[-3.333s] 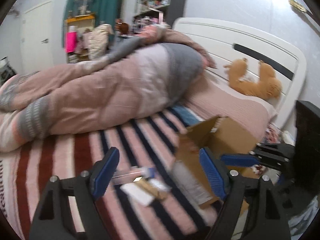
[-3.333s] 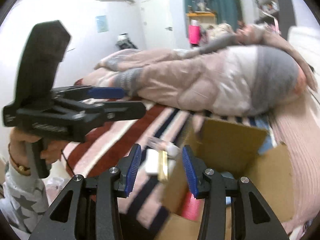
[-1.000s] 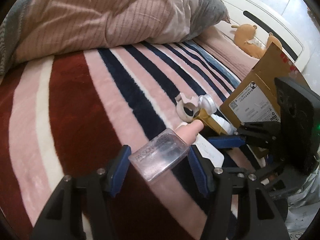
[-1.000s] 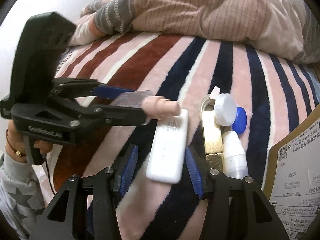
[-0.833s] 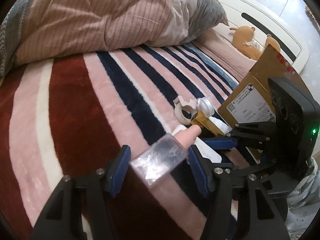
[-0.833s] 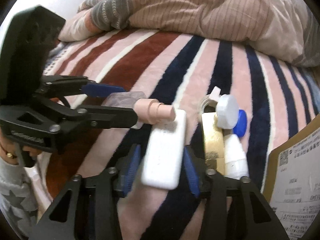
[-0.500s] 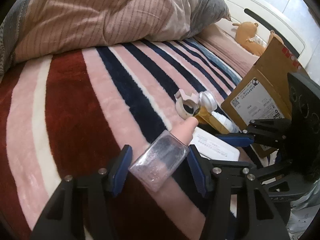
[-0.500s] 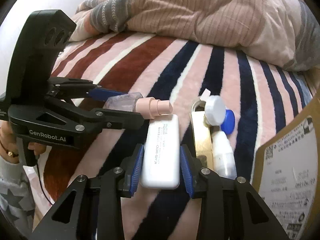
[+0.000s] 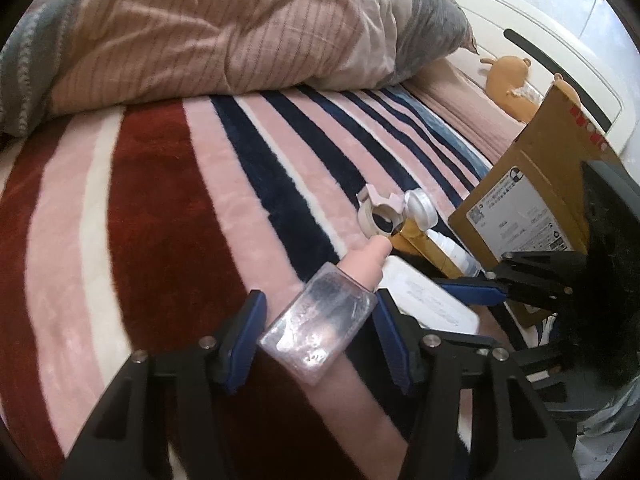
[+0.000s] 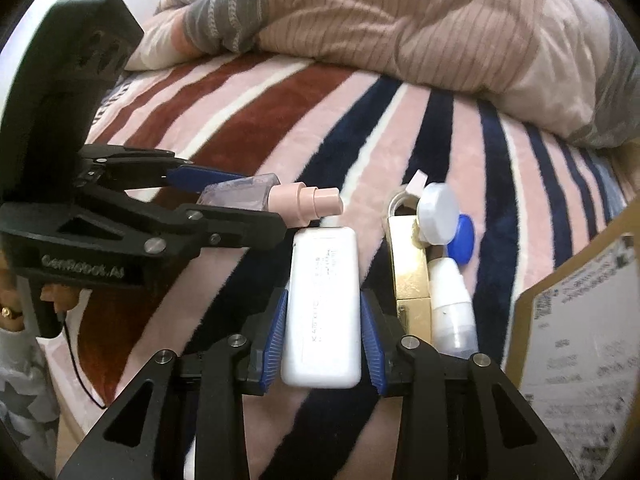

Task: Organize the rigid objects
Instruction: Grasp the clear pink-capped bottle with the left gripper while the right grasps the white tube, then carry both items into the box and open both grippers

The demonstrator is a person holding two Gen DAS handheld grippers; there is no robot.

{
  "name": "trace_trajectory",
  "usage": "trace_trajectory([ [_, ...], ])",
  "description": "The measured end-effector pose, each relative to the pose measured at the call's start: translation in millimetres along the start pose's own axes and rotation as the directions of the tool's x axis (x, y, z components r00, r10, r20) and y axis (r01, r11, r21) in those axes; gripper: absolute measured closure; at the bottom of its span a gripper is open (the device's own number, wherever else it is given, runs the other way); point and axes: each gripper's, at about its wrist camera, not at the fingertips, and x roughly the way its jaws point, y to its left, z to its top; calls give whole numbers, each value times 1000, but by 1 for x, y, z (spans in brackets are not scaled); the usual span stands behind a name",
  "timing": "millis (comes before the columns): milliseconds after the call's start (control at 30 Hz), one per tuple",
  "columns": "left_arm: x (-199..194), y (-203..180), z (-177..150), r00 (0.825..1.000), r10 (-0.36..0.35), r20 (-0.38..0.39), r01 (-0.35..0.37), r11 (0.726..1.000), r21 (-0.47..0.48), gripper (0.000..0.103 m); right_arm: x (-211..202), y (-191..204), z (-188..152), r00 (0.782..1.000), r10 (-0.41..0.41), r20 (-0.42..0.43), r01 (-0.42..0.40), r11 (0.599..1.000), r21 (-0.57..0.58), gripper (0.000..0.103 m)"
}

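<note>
Holding one item in each tongs over the striped bed blanket (image 10: 280, 120), cardboard box (image 10: 580, 340) off to my right, open side not visible from here.

Box sits right of both tongs, nearer the right one, so I judge the right hand goes first.

Right tongs (image 10: 322, 336): closed on the white flat case (image 10: 322, 300), pads on its two long edges. Case long axis runs straight ahead along the fingers, far end pointing at the duvet (image 10: 400, 20).

Left tongs (image 9: 316, 332): gripping the clear bottle (image 9: 318, 326) by its flat body, pink pump cap (image 9: 366, 260) pointing forward-right, toward the leftovers. Can't tell whether either item is clear of the blanket.

Remaining on the blanket, just ahead-right of the right tongs: gold box (image 10: 410, 264) and white tube (image 10: 450, 292) side by side, touching, long axes parallel to the case. Beyond them, white round lid (image 10: 438, 208), blue cap (image 10: 462, 240), and a pinkish ring clip (image 9: 378, 214).

Move turns on swinging right, case end-on to the box.
</note>
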Motion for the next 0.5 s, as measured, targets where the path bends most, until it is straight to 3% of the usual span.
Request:
trace_trajectory([
  [267, -78, -21, 7, 990, 82, 114, -83, 997, 3, 51, -72, 23, -4, 987, 75, 145, -72, 997, -28, 72],
  [500, -148, -79, 29, 969, 102, 225, -114, 993, 41, 51, -151, 22, -9, 944, 144, 295, -135, 990, -51, 72],
])
